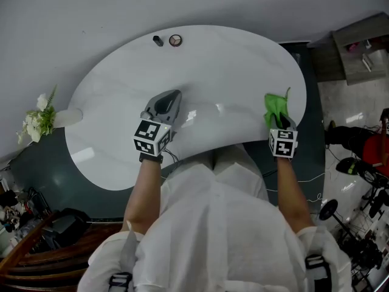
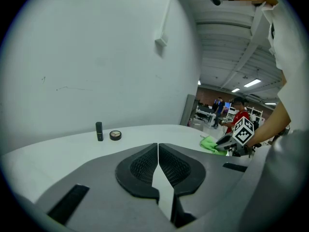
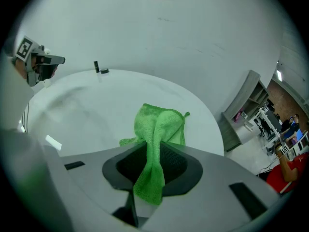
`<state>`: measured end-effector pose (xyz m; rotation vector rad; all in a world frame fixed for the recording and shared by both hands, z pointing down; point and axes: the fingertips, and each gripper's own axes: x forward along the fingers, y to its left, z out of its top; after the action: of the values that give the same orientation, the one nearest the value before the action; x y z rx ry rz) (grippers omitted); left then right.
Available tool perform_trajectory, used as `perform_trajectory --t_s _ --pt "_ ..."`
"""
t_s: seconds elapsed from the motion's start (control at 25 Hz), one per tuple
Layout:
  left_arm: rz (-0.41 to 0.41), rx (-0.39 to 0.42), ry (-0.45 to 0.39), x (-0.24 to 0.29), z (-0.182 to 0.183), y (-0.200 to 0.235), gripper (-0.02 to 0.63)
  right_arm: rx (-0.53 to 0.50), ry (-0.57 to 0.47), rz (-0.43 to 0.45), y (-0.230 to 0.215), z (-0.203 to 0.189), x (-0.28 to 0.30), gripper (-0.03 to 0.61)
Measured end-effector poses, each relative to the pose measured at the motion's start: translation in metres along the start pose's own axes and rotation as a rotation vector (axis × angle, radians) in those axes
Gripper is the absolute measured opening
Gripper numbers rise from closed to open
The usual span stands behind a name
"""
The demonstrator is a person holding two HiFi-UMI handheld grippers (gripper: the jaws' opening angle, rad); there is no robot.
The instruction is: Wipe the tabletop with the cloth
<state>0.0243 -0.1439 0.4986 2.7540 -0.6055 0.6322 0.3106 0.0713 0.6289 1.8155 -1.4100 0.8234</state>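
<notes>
Cloth pinch set at the right near edge, ready to start the wipe.
Pinching a bunched fold of the cloth [image 3: 159, 124] in the right gripper [image 3: 152, 163], with the rest fanned out ahead and seemingly lying on the white worktop [image 1: 231, 72] at its right near edge. Holding the left gripper [image 2: 158, 148] pressed together on nothing over the worktop's middle, well apart from the cloth. Judging by all that bare surface to the left and far side, barely into the job, if at all. Next up, most likely: press the cloth flat and sweep left across the worktop with a firm pinch, clear the left gripper out of the path, and stop short of the tube [image 1: 158, 40] and compact [image 1: 175, 40] at the far edge.
</notes>
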Motion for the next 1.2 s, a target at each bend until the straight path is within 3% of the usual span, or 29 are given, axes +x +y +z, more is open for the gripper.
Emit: perform_trajectory --t_s 0.32,0.68,1.2 --pt "-0.026 0.012 0.005 -0.032 -0.018 0.01 0.019 -0.071 -0.037 0.106 0.098 0.022 -0.004 0.074" --pt "0.027 -0.002 0.013 -0.072 -0.044 0.028 0.02 -0.183 -0.06 0.286 0.205 0.042 -0.014 0.074" --pt "0.226 -0.109 0.018 -0.109 -0.058 0.042 0.018 -0.609 -0.054 0.692 0.318 0.053 -0.028 0.074"
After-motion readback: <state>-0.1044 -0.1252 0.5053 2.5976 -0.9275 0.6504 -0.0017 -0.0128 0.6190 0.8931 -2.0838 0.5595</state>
